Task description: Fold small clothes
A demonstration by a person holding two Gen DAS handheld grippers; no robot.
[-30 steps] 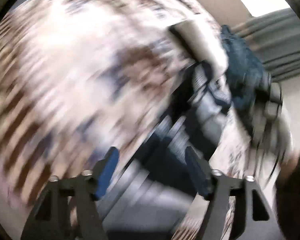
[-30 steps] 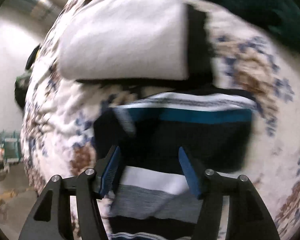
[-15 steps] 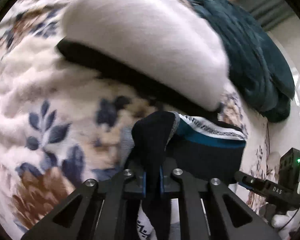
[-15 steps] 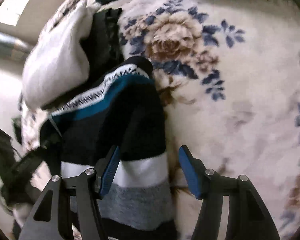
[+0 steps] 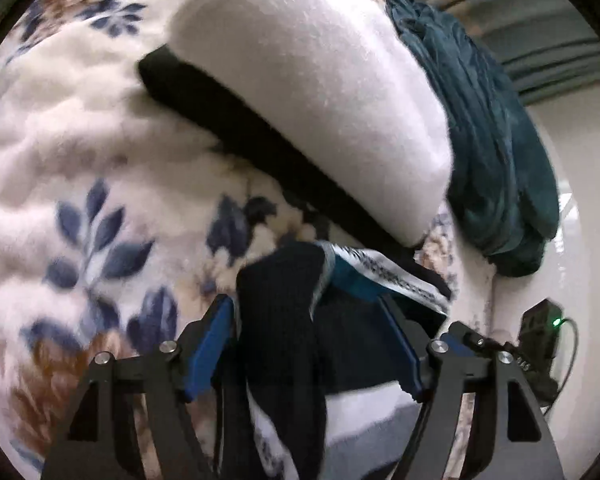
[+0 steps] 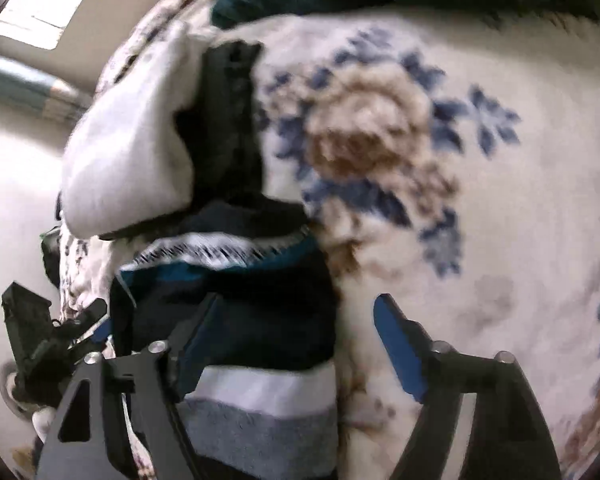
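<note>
A floral fleece blanket [image 5: 80, 128] covers the surface, with grey curtains [image 5: 548, 52] at the far right. The striped sweater [image 6: 260, 300] lies folded near both grippers, its long axis running from near to far, below a white folded garment [image 5: 308, 80]. The left gripper [image 5: 306, 344] has just opened wide, a dark fold standing loose between its jaws. The right gripper [image 6: 296, 344], also just opened, straddles the sweater's right edge, gripping nothing.

Soft daylight, heavy fisheye warp – right view motion-blurred (edges vignetted).
</note>
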